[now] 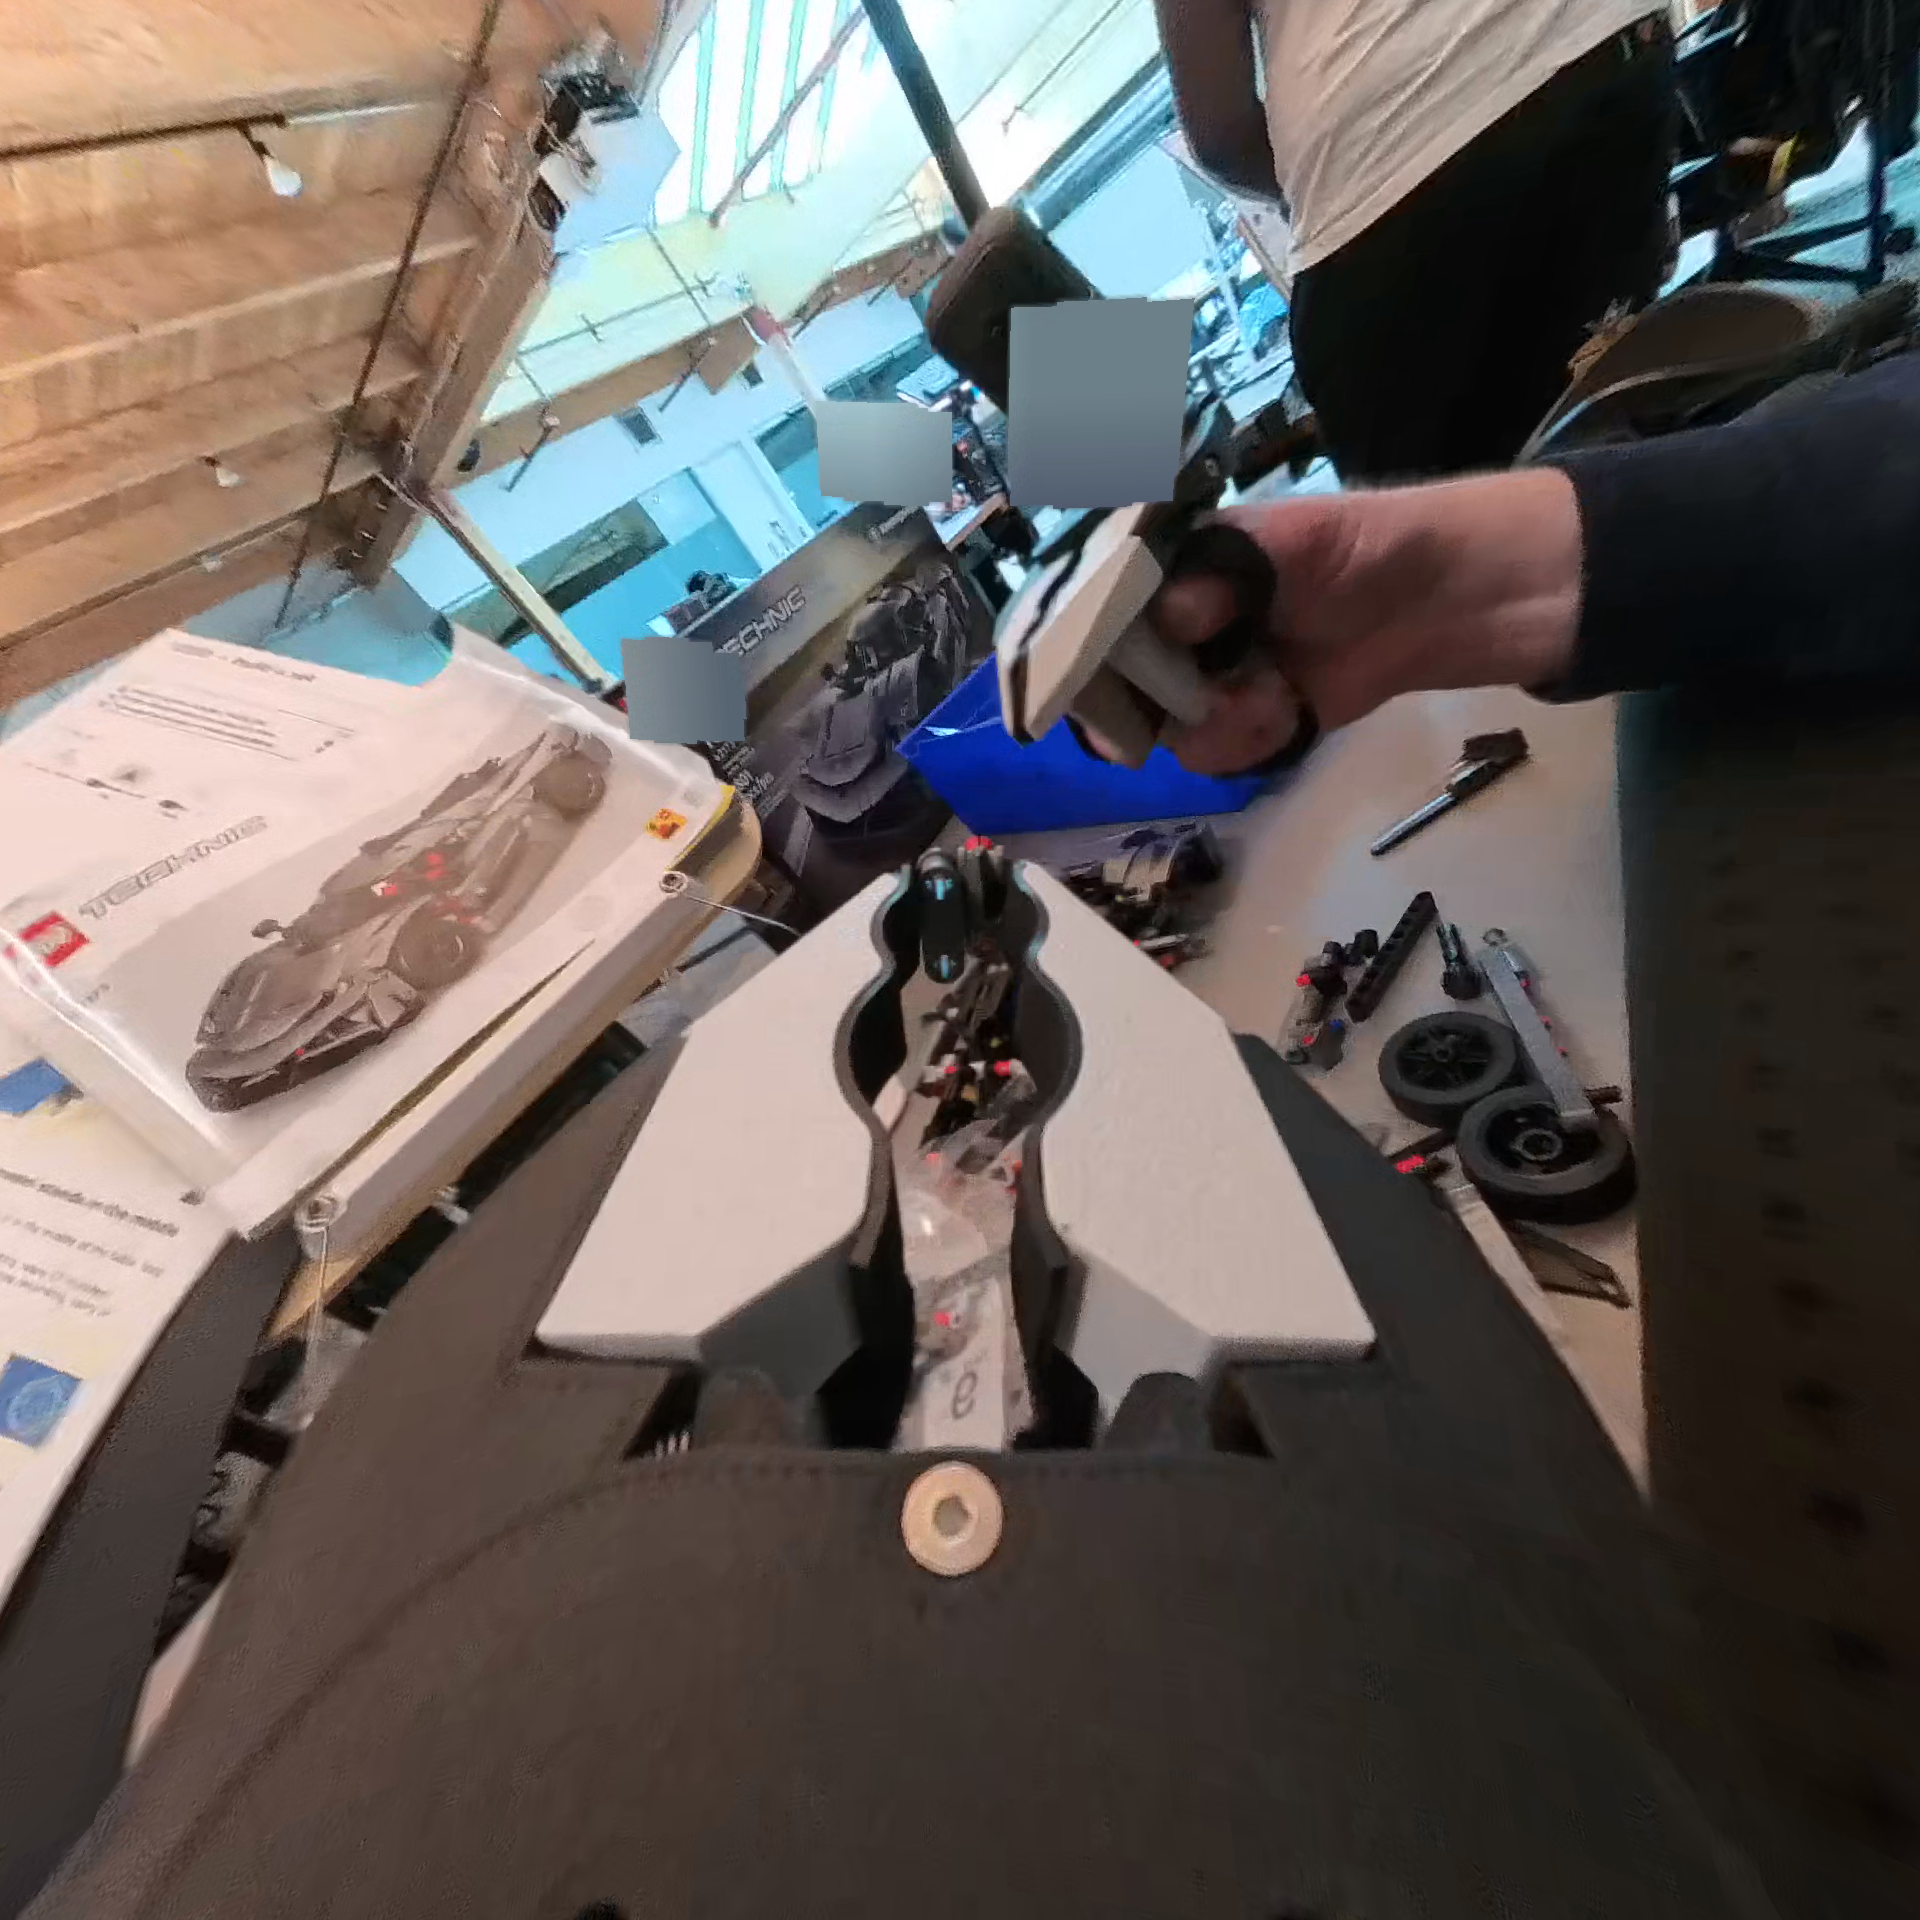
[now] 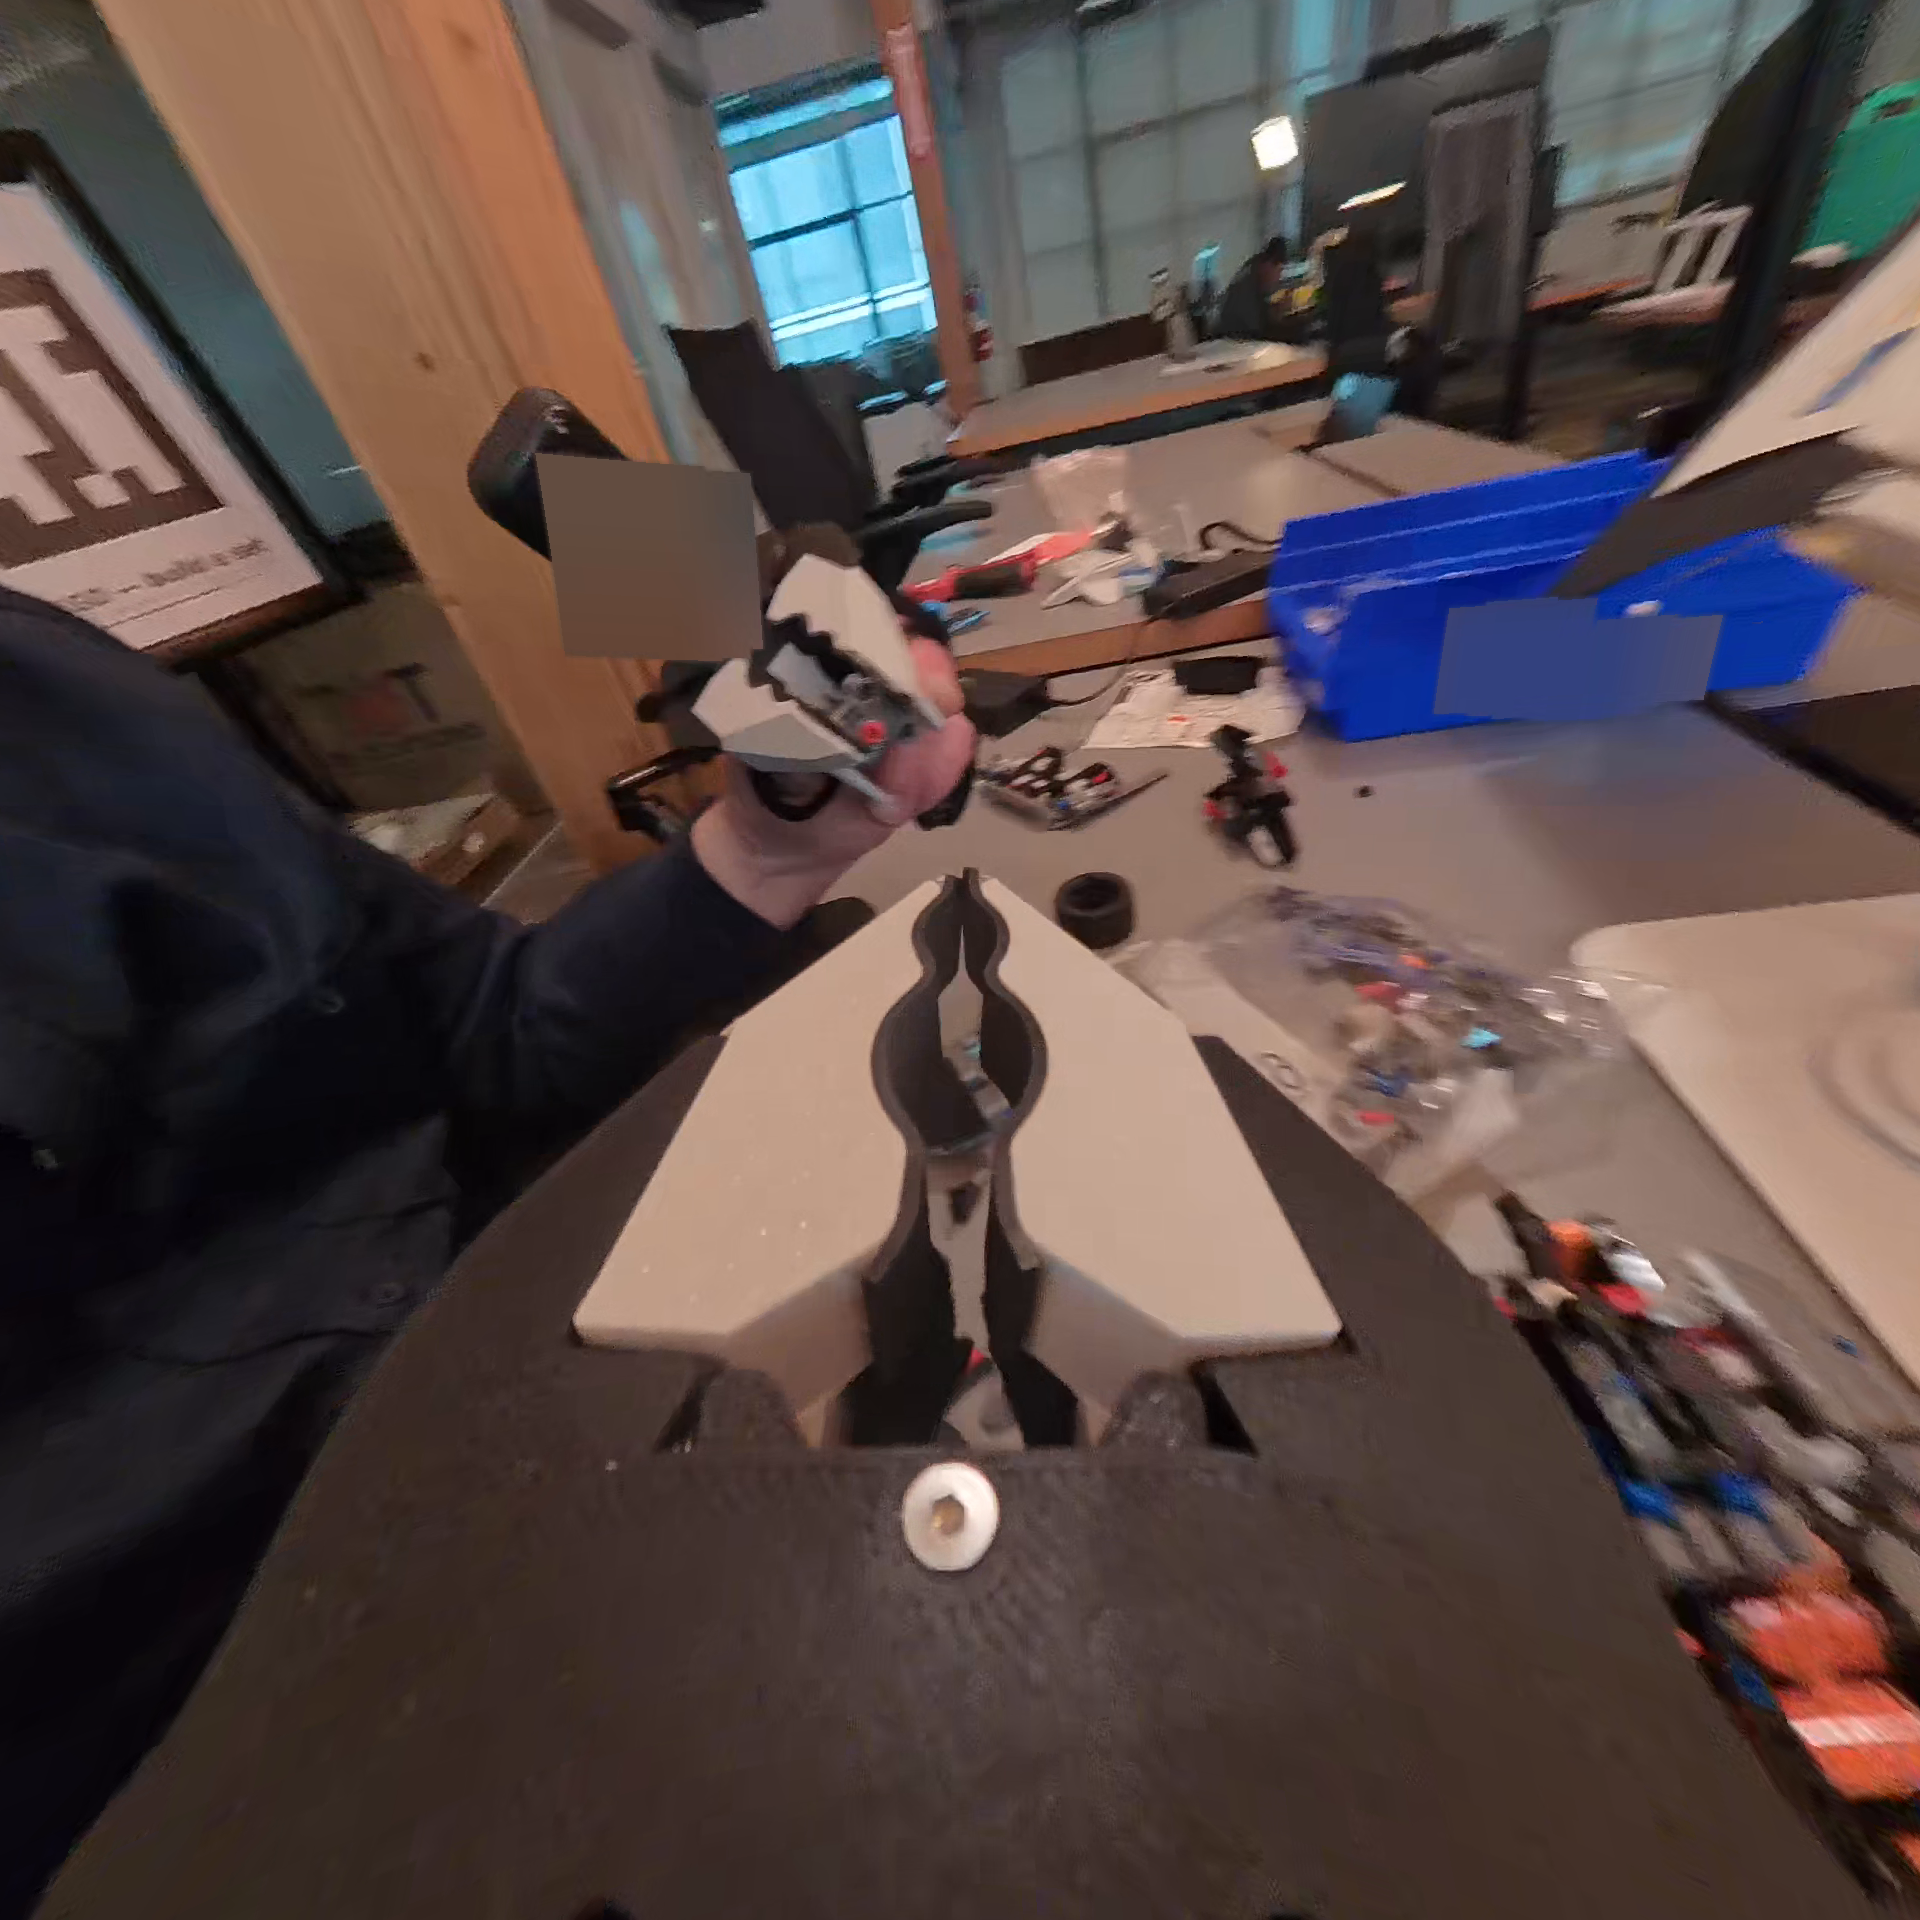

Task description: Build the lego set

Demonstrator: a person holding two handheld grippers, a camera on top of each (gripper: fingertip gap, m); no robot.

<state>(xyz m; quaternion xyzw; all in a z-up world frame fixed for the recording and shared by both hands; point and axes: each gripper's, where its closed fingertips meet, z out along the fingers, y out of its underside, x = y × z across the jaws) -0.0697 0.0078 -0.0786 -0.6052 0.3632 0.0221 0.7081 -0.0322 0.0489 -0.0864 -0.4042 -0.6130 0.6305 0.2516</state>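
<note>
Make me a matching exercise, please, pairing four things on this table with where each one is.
Things:
1. blue plastic bin
2. loose black rubber tyre
3. clear plastic bag of small pieces
4. small grey lego piece with a red pin

Places:
A. clamped in the left gripper
B. on the grey table, just beyond the tips of the right gripper
C. farthest back on the table
D. on the table, right of the tyre

Pairs: 1-C, 2-B, 3-D, 4-A

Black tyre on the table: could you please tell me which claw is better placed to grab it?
Probably right: the right claw hovers beside the tyre; the left claw is gripping a grey piece.
</note>
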